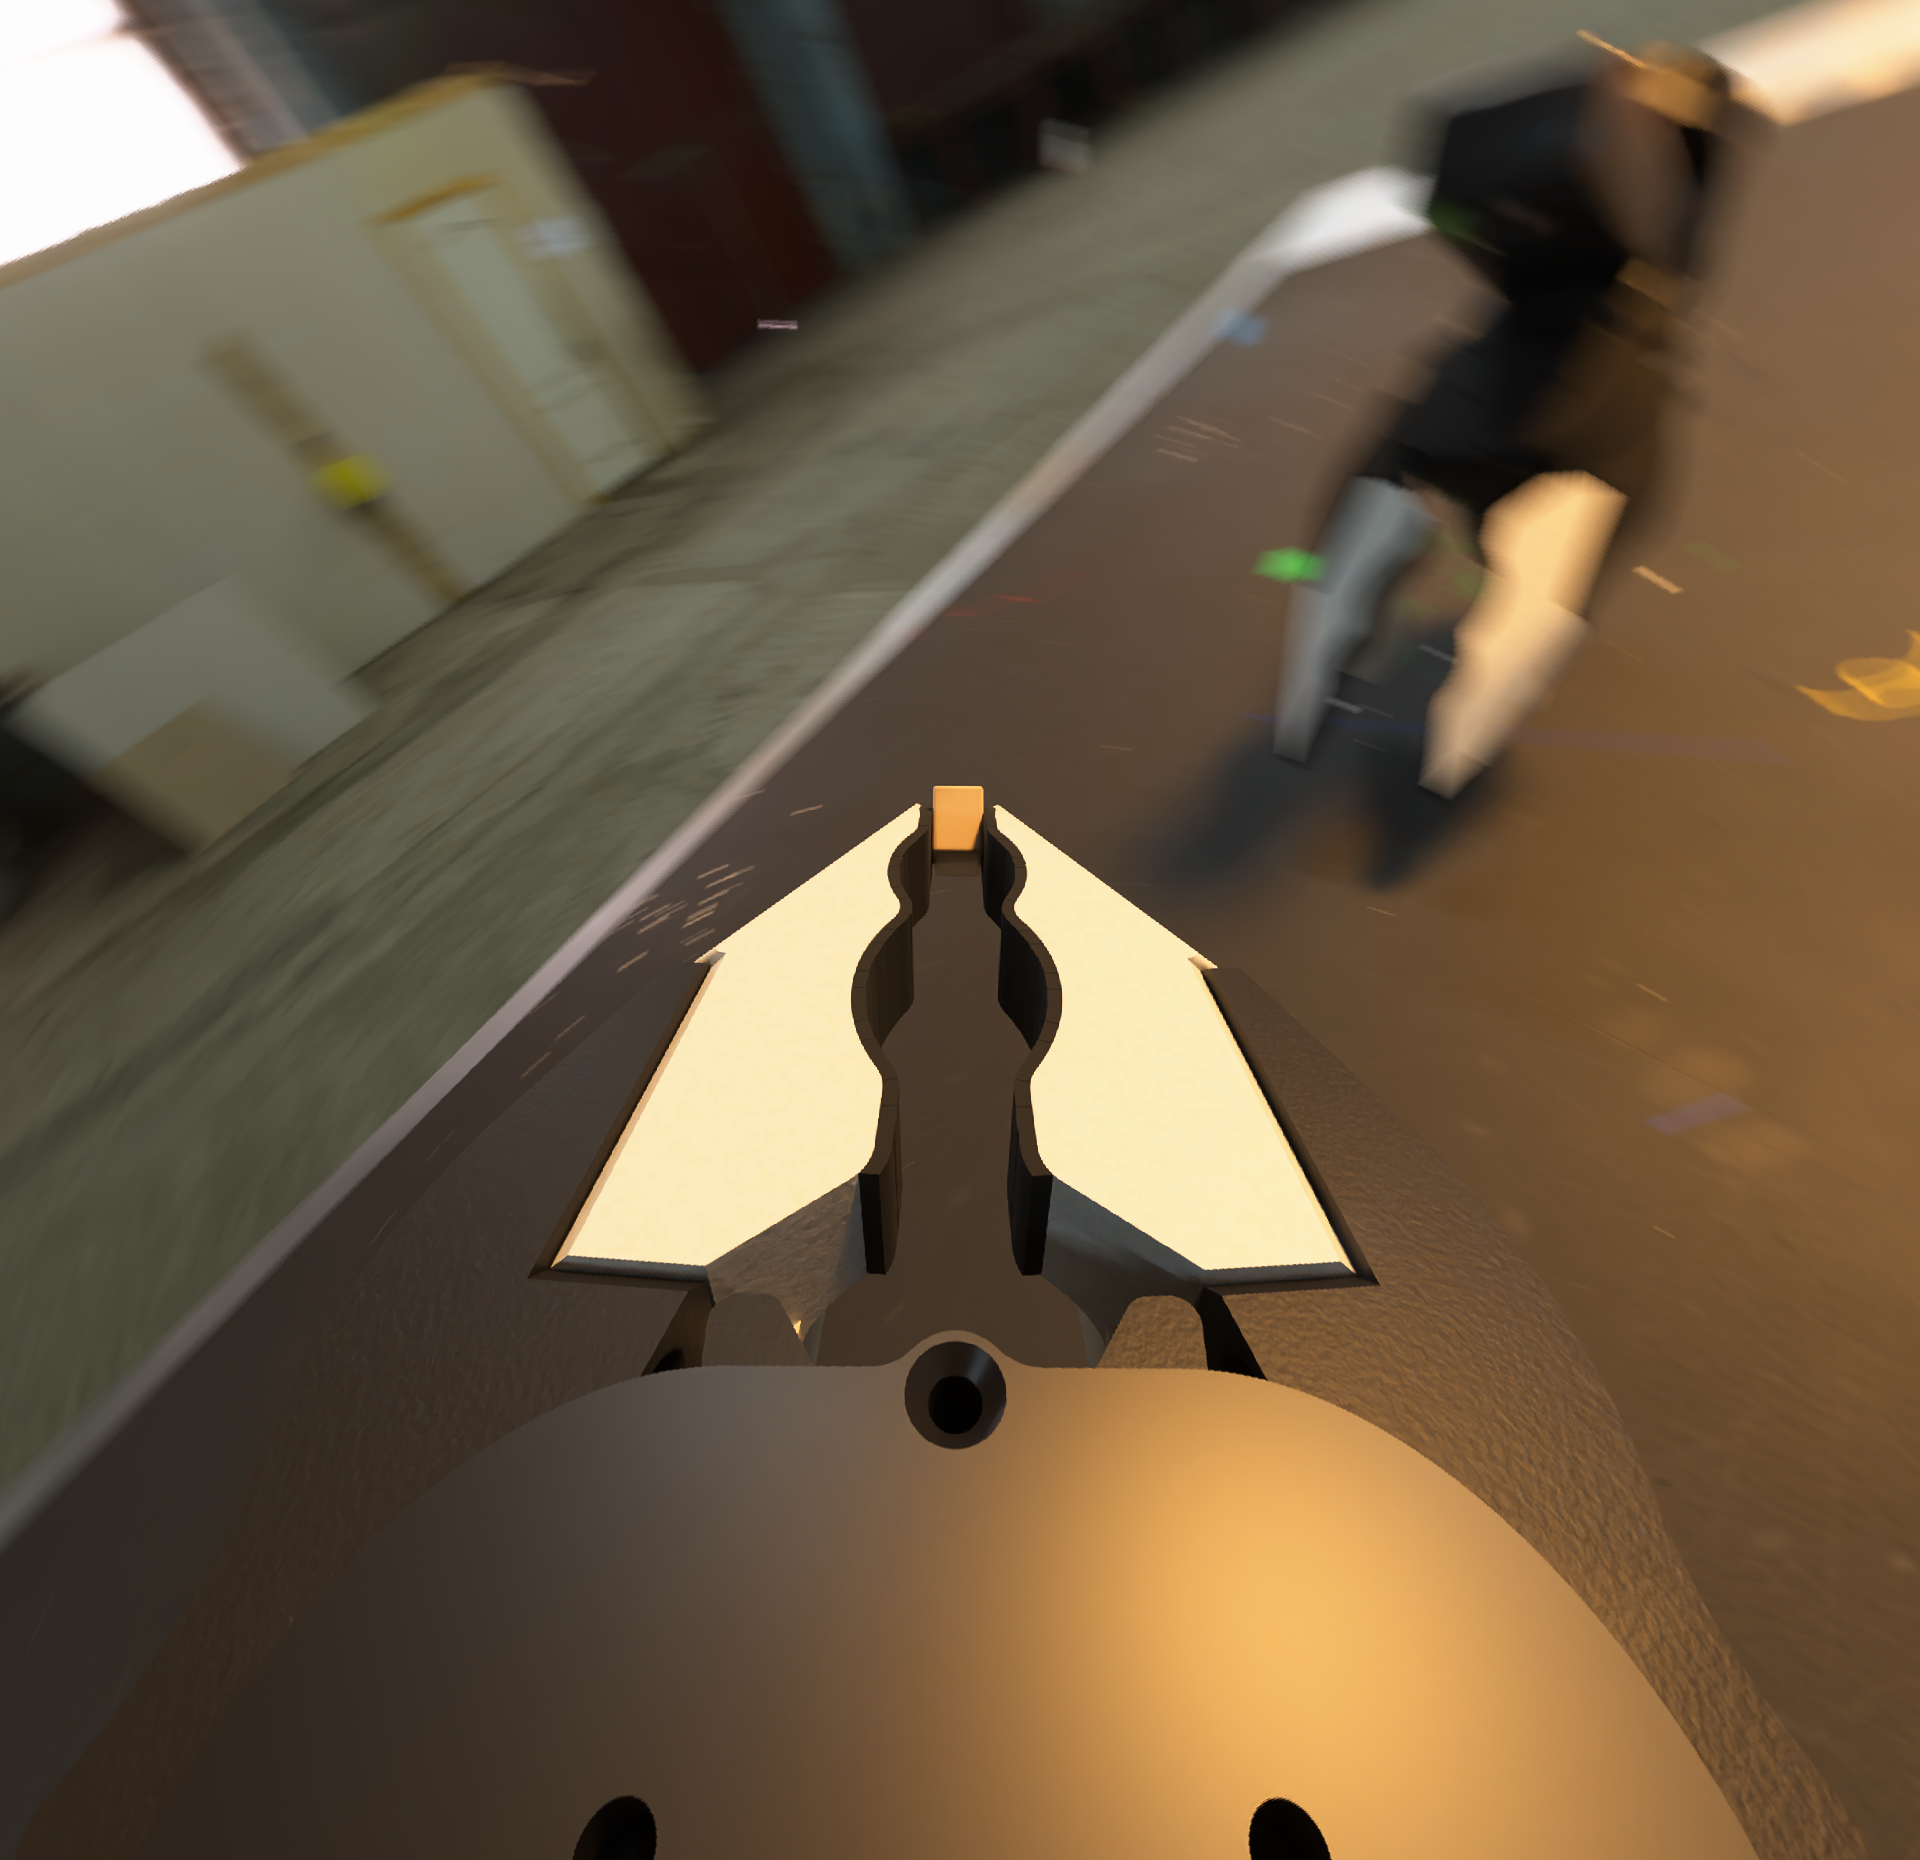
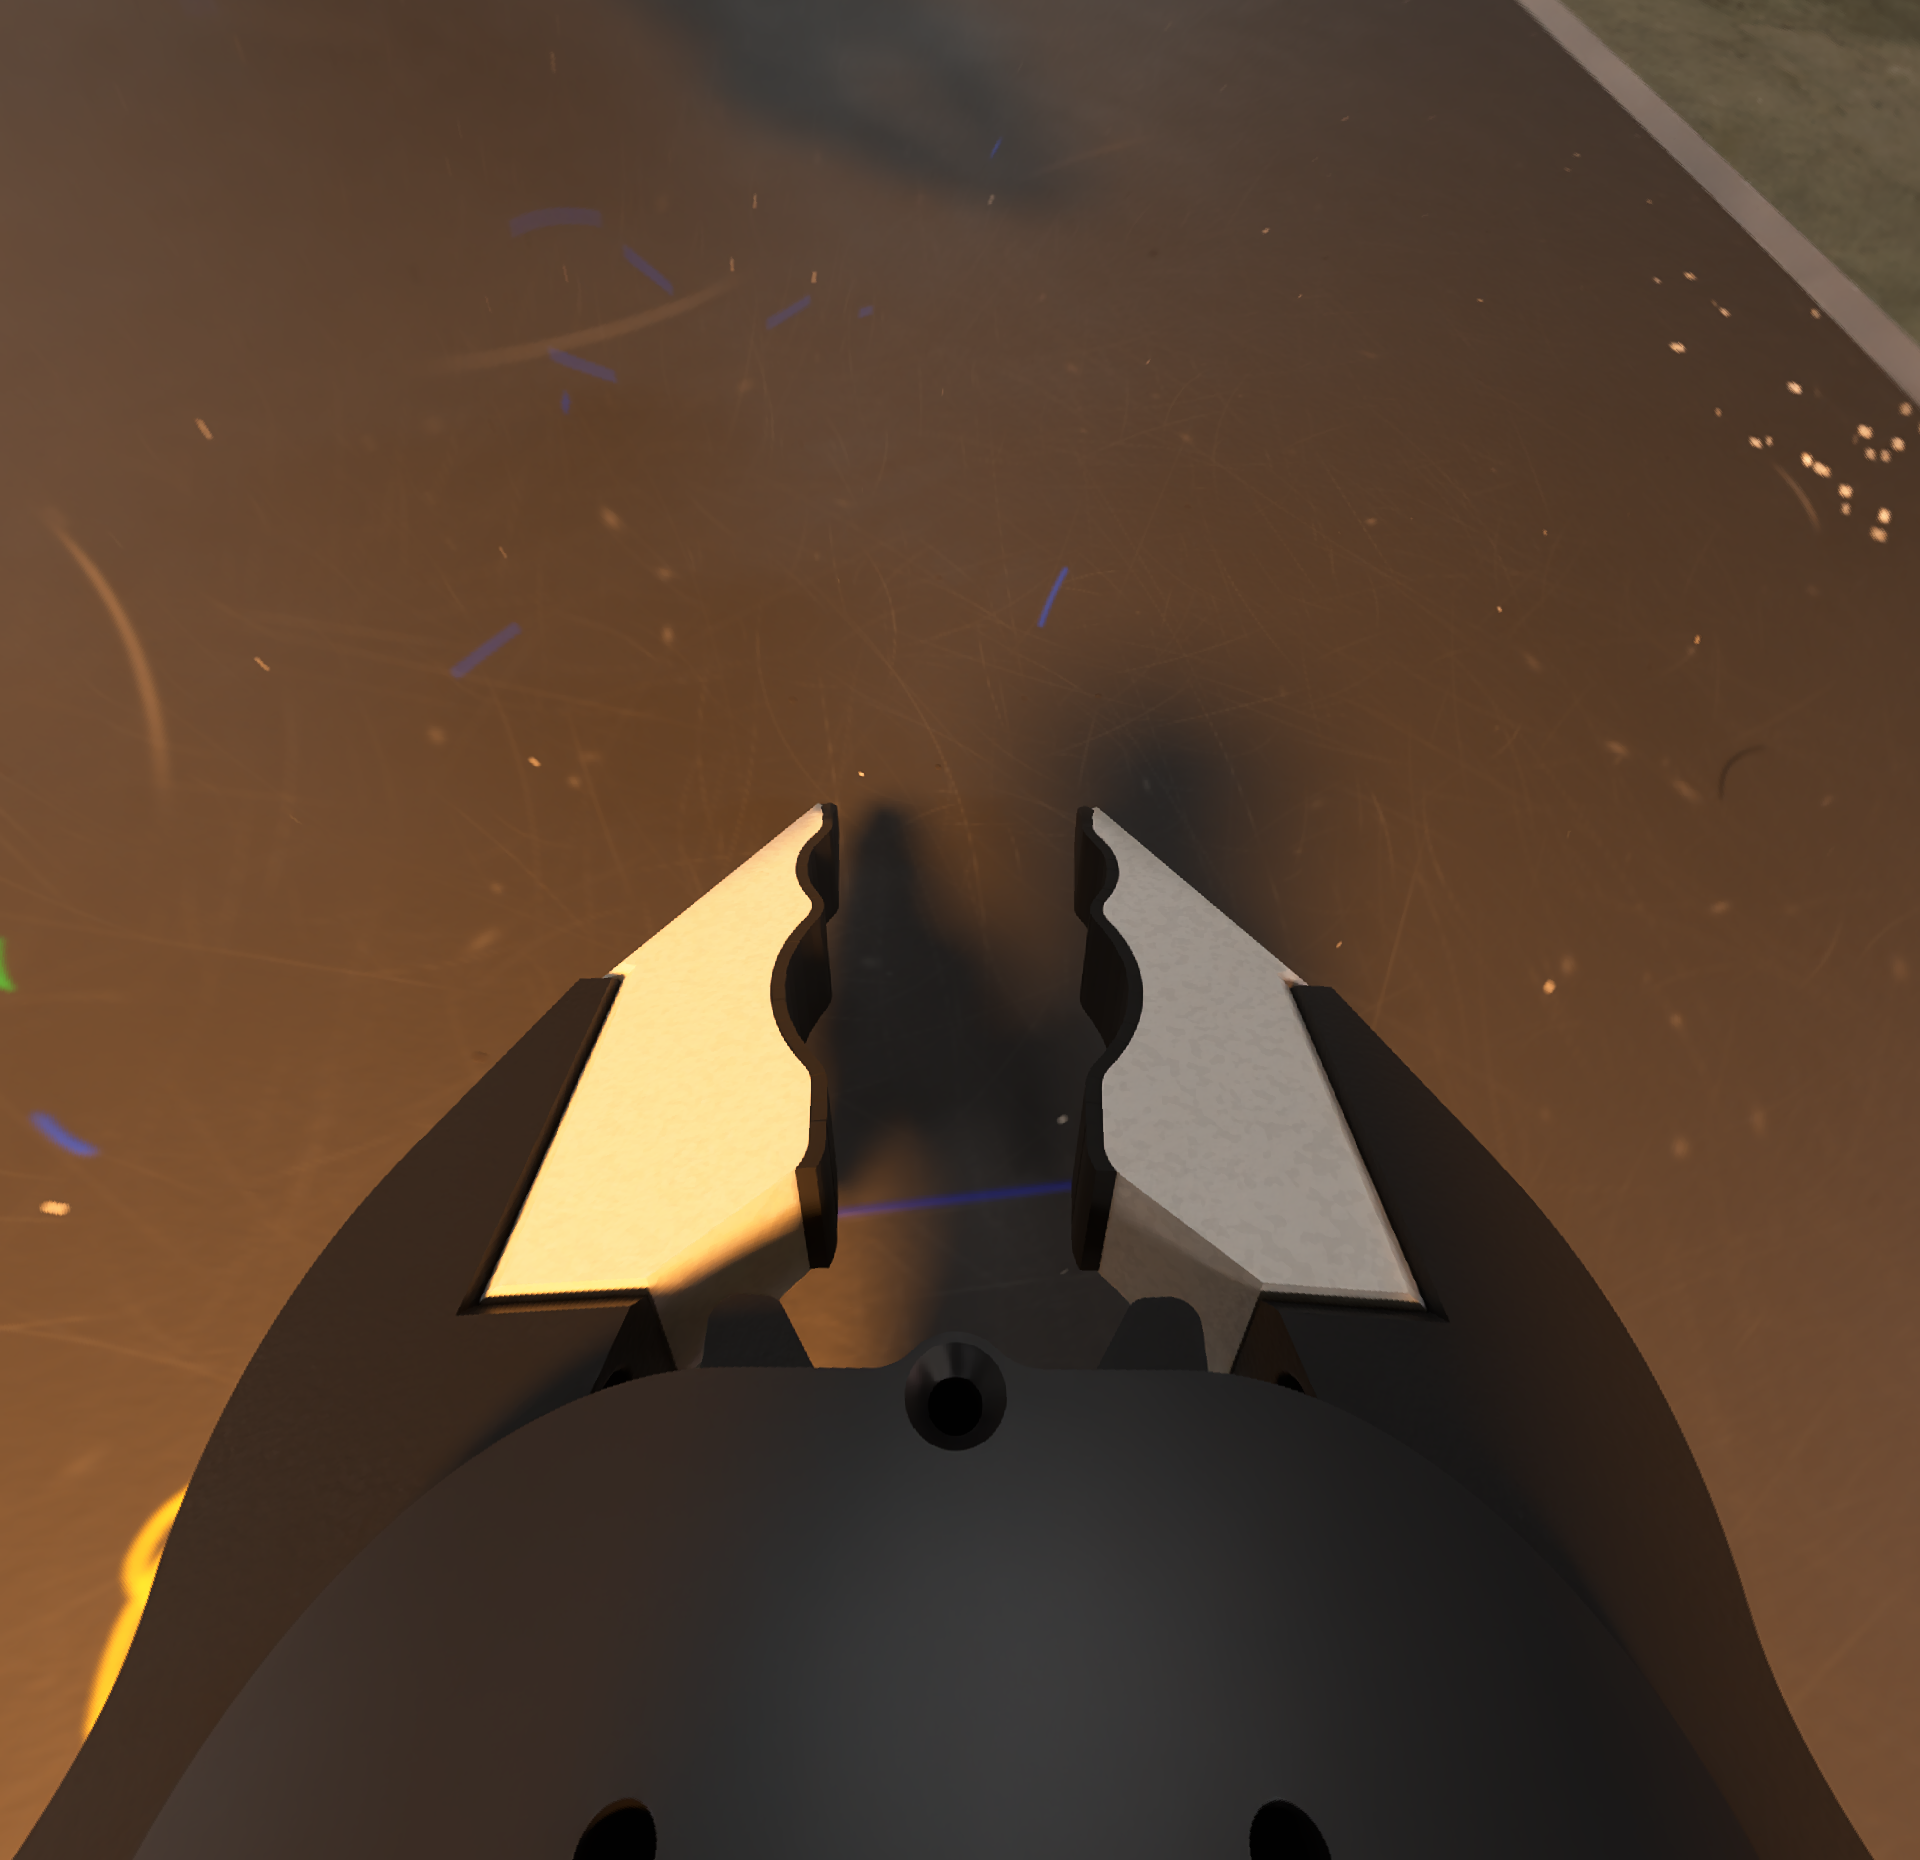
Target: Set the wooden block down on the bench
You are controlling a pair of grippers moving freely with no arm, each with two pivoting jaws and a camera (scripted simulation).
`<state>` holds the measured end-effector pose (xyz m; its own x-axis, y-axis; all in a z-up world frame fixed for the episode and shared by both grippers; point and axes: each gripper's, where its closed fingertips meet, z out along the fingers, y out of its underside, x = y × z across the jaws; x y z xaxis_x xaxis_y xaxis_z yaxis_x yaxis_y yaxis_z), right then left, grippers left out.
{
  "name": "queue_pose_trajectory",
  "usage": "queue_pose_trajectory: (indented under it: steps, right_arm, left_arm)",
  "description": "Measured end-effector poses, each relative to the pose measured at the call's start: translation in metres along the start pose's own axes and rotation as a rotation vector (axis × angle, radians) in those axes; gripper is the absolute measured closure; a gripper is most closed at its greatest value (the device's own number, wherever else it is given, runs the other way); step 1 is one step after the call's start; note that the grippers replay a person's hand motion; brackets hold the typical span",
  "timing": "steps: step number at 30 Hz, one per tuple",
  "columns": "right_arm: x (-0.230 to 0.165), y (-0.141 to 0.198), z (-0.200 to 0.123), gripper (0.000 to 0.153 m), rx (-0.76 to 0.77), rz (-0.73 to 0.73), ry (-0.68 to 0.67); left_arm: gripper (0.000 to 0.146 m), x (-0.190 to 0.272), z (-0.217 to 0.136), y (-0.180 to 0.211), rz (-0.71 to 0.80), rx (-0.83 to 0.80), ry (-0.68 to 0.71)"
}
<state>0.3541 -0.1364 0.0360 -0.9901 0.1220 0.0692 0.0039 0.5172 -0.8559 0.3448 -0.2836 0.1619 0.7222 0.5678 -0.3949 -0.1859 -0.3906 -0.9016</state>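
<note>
Orange-tan and small, the wooden block (image 1: pixel 957 818) sits pinched at the very tips of the left gripper (image 1: pixel 957 823), whose jaws are clenched on its two sides so that it juts forward past the pads. It hangs above the dark, scratched bench (image 1: pixel 1351 1083), not yet touching it as far as the left wrist view shows, with the bench's pale edge (image 1: pixel 831 688) running just to the left and a blurred floor (image 1: pixel 416 771) beyond. The tip-only hold looks meant to leave the block's underside free for a flat landing. Far to the right, the right gripper (image 2: pixel 956 823) hovers over bare bench with its jaws spread apart and nothing between them, seemingly keeping out of the way. The background is too smeared to read.
</note>
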Motion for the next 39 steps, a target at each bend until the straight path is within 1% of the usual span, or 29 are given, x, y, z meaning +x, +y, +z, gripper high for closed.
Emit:
queue_pose_trajectory:
  steps: [2, 4, 5, 6, 9, 12, 14, 18, 20, 22, 26, 28, 31, 33, 35, 37, 39]
  right_arm:
    - [-0.003, -0.002, -0.009, 0.110, 0.041, 0.087, 0.003]
    - [-0.009, 0.002, -0.017, 0.112, 0.045, 0.125, 0.012]
    - [-0.011, 0.006, -0.021, 0.112, 0.028, 0.131, 0.027]
    - [-0.014, 0.010, -0.024, 0.112, 0.010, 0.136, 0.037]
    - [-0.027, 0.015, -0.029, 0.112, 0.002, 0.160, 0.005]
    - [-0.028, 0.018, -0.029, 0.112, -0.012, 0.161, 0.013]
    - [-0.029, 0.022, -0.026, 0.115, -0.048, 0.166, -0.003]
    - [-0.037, 0.032, -0.018, 0.122, -0.140, 0.122, -0.032]
    - [-0.039, 0.036, -0.015, 0.123, -0.176, 0.096, -0.022]
    - [-0.039, 0.037, -0.015, 0.124, -0.178, 0.082, -0.018]
    - [-0.037, 0.037, -0.015, 0.128, -0.177, 0.104, -0.015]
    - [-0.037, 0.037, -0.015, 0.129, -0.177, 0.109, -0.014]
    - [-0.036, 0.037, -0.015, 0.129, -0.179, 0.097, -0.005]
    - [-0.037, 0.037, -0.015, 0.129, -0.180, 0.085, -0.002]
    - [-0.039, 0.037, -0.015, 0.126, -0.181, 0.073, -0.007]
    - [-0.041, 0.037, -0.015, 0.124, -0.181, 0.066, -0.009]
    - [-0.045, 0.034, -0.013, 0.119, -0.176, 0.095, -0.020]
  left_arm:
    - [0.138, 0.067, 0.039, 0.008, 0.188, -0.055, 0.224]
    - [0.138, 0.113, 0.066, 0.027, 0.353, -0.149, 0.343]
    - [0.138, 0.127, 0.076, 0.034, 0.392, -0.184, 0.373]
    - [0.138, 0.138, 0.084, 0.039, 0.400, -0.204, 0.398]
    - [0.138, 0.162, 0.097, 0.043, 0.328, -0.205, 0.504]
    - [0.138, 0.171, 0.101, 0.048, 0.264, -0.235, 0.575]
    - [0.138, 0.174, 0.100, 0.054, 0.244, -0.269, 0.604]
    - [0.138, 0.176, 0.099, 0.064, 0.225, -0.311, 0.610]
    - [0.138, 0.174, 0.099, 0.070, 0.220, -0.335, 0.597]
    - [0.138, 0.174, 0.099, 0.074, 0.210, -0.351, 0.585]
    - [0.138, 0.173, 0.098, 0.074, 0.153, -0.352, 0.583]
    - [0.133, 0.171, 0.095, 0.073, 0.134, -0.346, 0.580]
    - [0.129, 0.160, 0.090, 0.067, 0.096, -0.316, 0.561]
    - [0.129, 0.145, 0.089, 0.065, 0.038, -0.306, 0.504]
    - [0.128, 0.130, 0.091, 0.069, -0.034, -0.340, 0.440]
    - [0.124, 0.122, 0.094, 0.076, -0.077, -0.387, 0.412]
    - [0.115, 0.117, 0.097, 0.084, -0.116, -0.437, 0.403]
